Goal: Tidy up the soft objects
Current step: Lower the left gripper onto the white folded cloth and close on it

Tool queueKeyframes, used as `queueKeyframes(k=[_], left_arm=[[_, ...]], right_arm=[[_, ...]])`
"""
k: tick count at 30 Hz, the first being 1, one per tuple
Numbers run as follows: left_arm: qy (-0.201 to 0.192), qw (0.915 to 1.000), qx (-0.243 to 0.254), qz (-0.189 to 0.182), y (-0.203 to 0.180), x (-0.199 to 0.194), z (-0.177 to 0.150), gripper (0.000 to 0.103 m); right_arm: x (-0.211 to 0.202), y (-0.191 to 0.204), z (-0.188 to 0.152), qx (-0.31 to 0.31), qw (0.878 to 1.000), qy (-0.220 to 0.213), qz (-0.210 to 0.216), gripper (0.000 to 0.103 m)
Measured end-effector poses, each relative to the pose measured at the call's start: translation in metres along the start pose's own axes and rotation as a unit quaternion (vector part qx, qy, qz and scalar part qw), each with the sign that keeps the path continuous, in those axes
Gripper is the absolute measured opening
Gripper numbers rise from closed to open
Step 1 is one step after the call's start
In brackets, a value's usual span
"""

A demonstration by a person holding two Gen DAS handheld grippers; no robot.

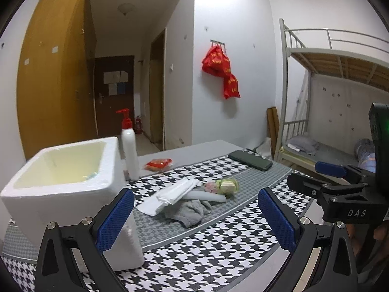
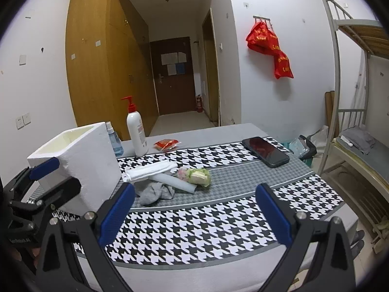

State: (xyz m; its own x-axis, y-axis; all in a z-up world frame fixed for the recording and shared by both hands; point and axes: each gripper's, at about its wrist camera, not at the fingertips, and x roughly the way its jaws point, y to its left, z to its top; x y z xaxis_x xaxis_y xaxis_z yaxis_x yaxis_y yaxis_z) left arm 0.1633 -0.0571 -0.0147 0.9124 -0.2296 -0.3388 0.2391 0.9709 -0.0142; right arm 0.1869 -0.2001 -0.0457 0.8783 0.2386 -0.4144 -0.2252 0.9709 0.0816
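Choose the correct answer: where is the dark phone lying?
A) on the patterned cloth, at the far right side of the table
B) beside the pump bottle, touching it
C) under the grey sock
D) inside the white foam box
A: the phone lies flat on the patterned cloth toward the far right, apart from the foam box, the grey sock and the pump bottle.

A desk (image 2: 243, 131) is covered by a houndstooth cloth (image 2: 194, 223). On the cloth near the far right edge, a dark phone (image 2: 266, 151) lies flat. A white pump bottle (image 2: 136, 131) with a red pump stands upright at the cloth's far edge; a small blue spray bottle (image 2: 114, 141) stands just beside it. A red packet (image 2: 167, 144) lies near the pump bottle. 2 red bags (image 2: 268, 48) hang from a wall rack. A bunk bed (image 2: 359, 131) is seen at right.
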Motion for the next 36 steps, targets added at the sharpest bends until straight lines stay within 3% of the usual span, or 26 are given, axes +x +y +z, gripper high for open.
queueKeyframes(k=[8, 23, 29, 36], left_arm=[[0.027, 0.9996, 0.0, -0.008, -0.006, 0.033, 0.008, 0.102], [0.058, 0.9983, 0.007, 0.01, -0.001, 0.085, 0.011, 0.102], [0.061, 0.9979, 0.02, -0.013, -0.015, 0.099, 0.014, 0.102], [0.09, 0.9958, -0.014, 0.002, 0.003, 0.126, 0.015, 0.102]], right_arm=[[0.017, -0.011, -0.001, 0.001, 1.0, 0.014, 0.001, 0.101], [0.047, -0.024, -0.001, 0.01, 0.999, 0.032, 0.015, 0.101], [0.053, -0.032, -0.002, 0.02, 0.999, 0.033, 0.015, 0.101], [0.062, -0.037, -0.001, 0.017, 0.999, 0.042, 0.007, 0.101]])
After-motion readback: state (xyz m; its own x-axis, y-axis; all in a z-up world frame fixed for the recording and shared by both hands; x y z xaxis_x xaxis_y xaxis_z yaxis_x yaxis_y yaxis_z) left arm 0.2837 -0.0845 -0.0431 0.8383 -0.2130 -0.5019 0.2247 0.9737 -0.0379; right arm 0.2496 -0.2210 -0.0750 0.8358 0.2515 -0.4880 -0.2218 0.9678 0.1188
